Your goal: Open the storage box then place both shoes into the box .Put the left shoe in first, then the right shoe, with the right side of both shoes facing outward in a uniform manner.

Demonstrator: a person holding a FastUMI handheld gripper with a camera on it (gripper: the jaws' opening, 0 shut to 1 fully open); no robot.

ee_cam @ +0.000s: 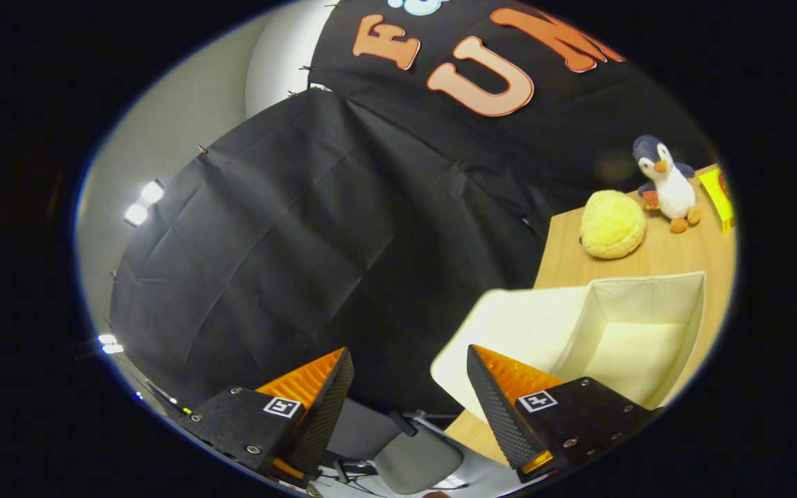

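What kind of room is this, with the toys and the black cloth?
Probably a staged recording booth, not a home: black cloth wall, light wooden table with a cream fabric storage box, a yellow plush ball, a plush penguin. The open gripper holds nothing.

A fluffy round yellow plush toy [612, 224] sits on the light wooden tabletop [668, 257], just beside a small upright penguin plush (white belly, orange feet) [668, 183]. A yellow carton [719, 196] stands near the penguin.
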